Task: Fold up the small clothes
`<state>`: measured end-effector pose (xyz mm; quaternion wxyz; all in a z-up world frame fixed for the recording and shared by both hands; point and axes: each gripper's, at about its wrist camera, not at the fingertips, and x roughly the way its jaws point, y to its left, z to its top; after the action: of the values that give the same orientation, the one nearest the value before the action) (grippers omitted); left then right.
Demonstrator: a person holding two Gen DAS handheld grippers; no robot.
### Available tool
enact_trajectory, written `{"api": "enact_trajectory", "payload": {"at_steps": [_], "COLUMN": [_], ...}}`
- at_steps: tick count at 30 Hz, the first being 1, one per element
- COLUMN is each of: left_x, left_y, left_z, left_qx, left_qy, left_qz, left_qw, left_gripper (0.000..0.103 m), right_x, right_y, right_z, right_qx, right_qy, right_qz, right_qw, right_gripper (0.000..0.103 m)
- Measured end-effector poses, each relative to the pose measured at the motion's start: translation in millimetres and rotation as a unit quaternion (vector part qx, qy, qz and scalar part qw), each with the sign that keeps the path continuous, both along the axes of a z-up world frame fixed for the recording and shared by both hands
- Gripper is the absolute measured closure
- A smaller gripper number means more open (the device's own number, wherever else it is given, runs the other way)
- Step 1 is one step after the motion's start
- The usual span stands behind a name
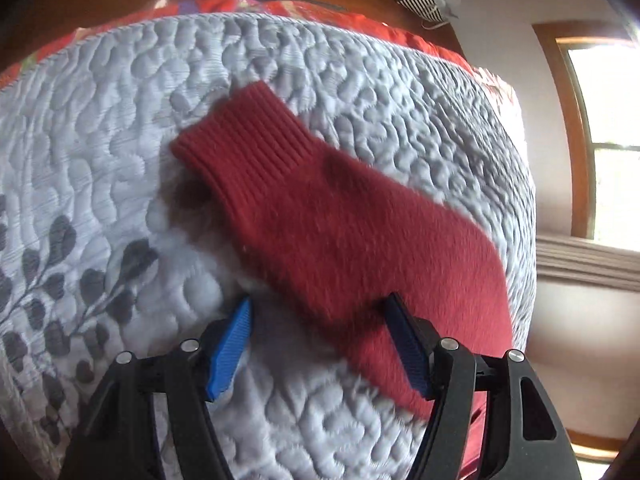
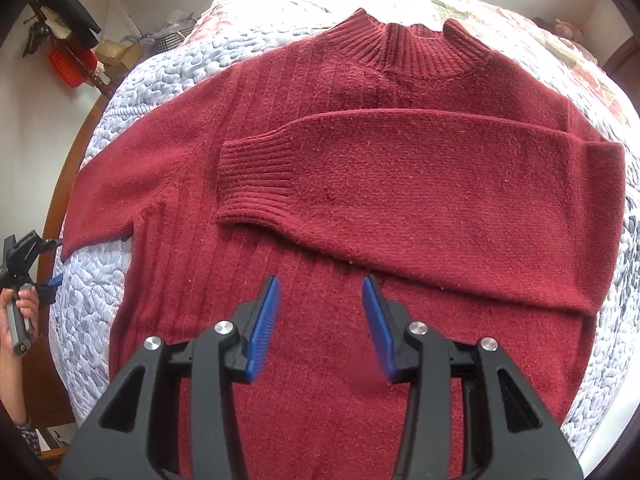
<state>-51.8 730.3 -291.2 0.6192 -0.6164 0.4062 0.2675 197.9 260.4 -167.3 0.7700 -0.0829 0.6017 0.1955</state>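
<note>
Jaws of the left gripper (image 1: 318, 312) stand wide apart, nothing clamped; the sleeve (image 1: 320, 216) of the sweater (image 2: 360, 208) runs across the gap, its edge lying against the blue pad (image 1: 404, 344) on the right side, while the other pad is over bare quilt (image 1: 120, 120). Whether the pads press the fabric cannot be told. Sleeve's ribbed cuff (image 1: 240, 136) points away from the gripper, flat on the quilt.

Jaws of the right gripper (image 2: 320, 292) also apart, a bit narrower, empty, hovering over the lower front of the sweater; contact with the knit not clear.

Sweater is dark red, spread on the quilt-covered bed, ribbed collar (image 2: 412, 48) at the far end. One sleeve is folded across the chest, its cuff (image 2: 256, 180) ending near the sweater's middle, just beyond the right gripper's fingertips. The other sleeve stretches out sideways off the sweater's body toward the quilt edge, where the left gripper shows in the right wrist view, held by a hand (image 2: 16, 316).

Beyond the sweater: white quilt with grey leaf print, a red patterned cover (image 1: 280, 8) under the quilt's far edge, wooden bed frame (image 2: 60, 184). Window (image 1: 600, 140) with wood trim off past the quilt edge in the left wrist view. Clutter by the wall beyond the collar side: boxes (image 2: 116, 54), a red item (image 2: 66, 66), too small to identify.
</note>
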Motion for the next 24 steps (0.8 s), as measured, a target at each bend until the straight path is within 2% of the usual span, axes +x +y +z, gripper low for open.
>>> {"api": "enact_trajectory", "payload": {"at_steps": [3,5,8,11,14,17,20,21,24], "left_x": [3.1,7.2,6.3,4.8,6.3,11.2,26.7,35.5,63.6], "left_y": [14.3,21.1,29.2,33.0,31.3,21.9,1.8,-9.4,-40.1], "left_z": [-6.4,-8.2,-12.6,-9.5,10.8,41.3,82.5,99.0,131.5], "left_qx": [-0.005,0.009,0.015,0.028,0.068,0.115,0.187,0.215,0.264], "left_qy": [-0.008,0.003,0.007,-0.002,-0.017,-0.034,-0.053,-0.062,-0.086], "left_qz": [0.019,0.016,0.020,0.022,0.023,0.003,-0.039,-0.060,-0.109], "left_qw": [0.9998,0.9998,0.9997,0.9994,0.9973,0.9928,0.9802,0.9730,0.9545], "left_gripper": [0.036,0.053,0.092,0.096,0.097,0.097,0.097,0.097,0.097], "right_x": [0.4,0.1,-0.6,-0.8,-0.5,-0.7,-2.2,-2.9,-4.3], "right_y": [5.9,8.4,13.3,14.6,11.0,2.9,-8.0,-12.7,-28.1], "right_z": [-4.3,-6.4,-8.1,-9.7,-9.8,-8.2,-5.1,-4.3,-3.3], "right_qx": [-0.003,-0.009,-0.013,-0.017,-0.017,-0.017,-0.017,-0.017,-0.019], "right_qy": [0.001,0.001,-0.001,-0.004,-0.004,-0.005,-0.009,-0.010,-0.012], "right_qz": [0.000,0.001,0.003,0.004,0.000,-0.007,-0.012,-0.014,-0.023], "right_qw": [1.000,1.000,1.000,1.000,1.000,1.000,1.000,1.000,0.999], "right_gripper": [0.060,0.060,0.058,0.058,0.058,0.058,0.057,0.057,0.057]}}
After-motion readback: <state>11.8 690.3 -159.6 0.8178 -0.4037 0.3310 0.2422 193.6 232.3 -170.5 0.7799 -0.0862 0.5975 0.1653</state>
